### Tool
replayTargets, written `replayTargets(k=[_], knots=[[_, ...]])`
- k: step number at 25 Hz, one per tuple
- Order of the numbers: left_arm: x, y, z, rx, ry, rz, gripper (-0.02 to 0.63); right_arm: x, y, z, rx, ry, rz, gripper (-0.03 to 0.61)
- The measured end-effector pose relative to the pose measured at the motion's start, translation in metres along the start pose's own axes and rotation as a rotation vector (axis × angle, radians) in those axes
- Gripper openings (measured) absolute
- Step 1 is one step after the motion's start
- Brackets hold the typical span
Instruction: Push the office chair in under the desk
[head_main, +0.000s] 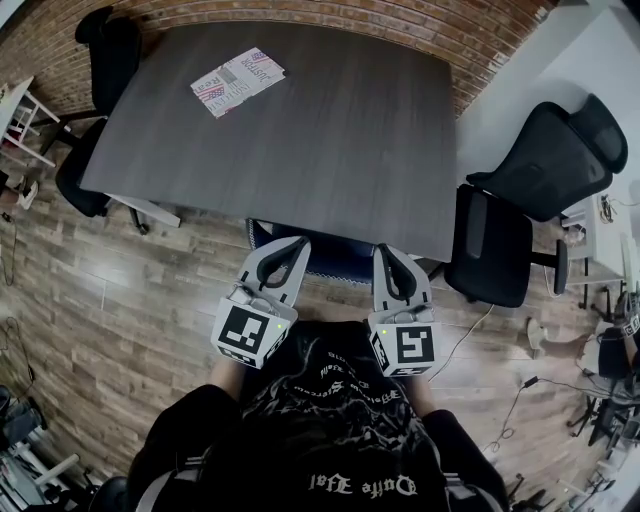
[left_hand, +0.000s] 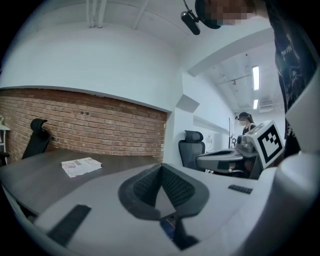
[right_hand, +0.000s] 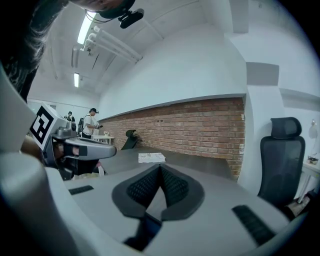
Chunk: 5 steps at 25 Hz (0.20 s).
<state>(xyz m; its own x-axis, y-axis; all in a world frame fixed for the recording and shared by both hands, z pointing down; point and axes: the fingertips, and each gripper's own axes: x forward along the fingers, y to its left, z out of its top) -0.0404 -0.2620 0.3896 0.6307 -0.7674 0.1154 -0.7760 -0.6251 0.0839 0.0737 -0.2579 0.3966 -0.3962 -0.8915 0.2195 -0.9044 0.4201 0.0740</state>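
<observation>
The left gripper (head_main: 296, 244) has its jaws shut, tips together, with nothing between them. The right gripper (head_main: 386, 251) is the same: jaws closed and empty. Both point at the near edge of the desk (head_main: 330, 130), side by side and slightly apart. Their marker cubes sit back toward the person's chest.

The chair (head_main: 335, 262) lies between the two tips. It is blue and mostly tucked under the desk's near edge, so only a strip of it shows. Both tips lie over that strip. Whether they press on it cannot be told.

A paper (head_main: 237, 80) lies flat on the desk toward its far left corner, and the rest of the dark top is bare. A black chair (head_main: 500, 240) stands just off the desk's right end, its back tilted away from the desk. A second black chair (head_main: 105, 60) stands at the desk's far left corner. A brick wall (head_main: 300, 12) runs behind the desk's far edge. Wood floor (head_main: 130, 290) spreads out from the desk's near left side.
</observation>
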Motion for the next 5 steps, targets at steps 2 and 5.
replayTargets(k=[2,5], knots=[[-0.0005,-0.0002,-0.0019,-0.002,0.004,-0.004,0.006,-0.0005,0.0005,-0.0019,0.002,0.005,-0.005,0.002],[-0.0012,0.0007,-0.0038,-0.003,0.001,-0.006,0.006,-0.0003,0.0022,-0.0036,0.003,0.005,-0.006,0.002]])
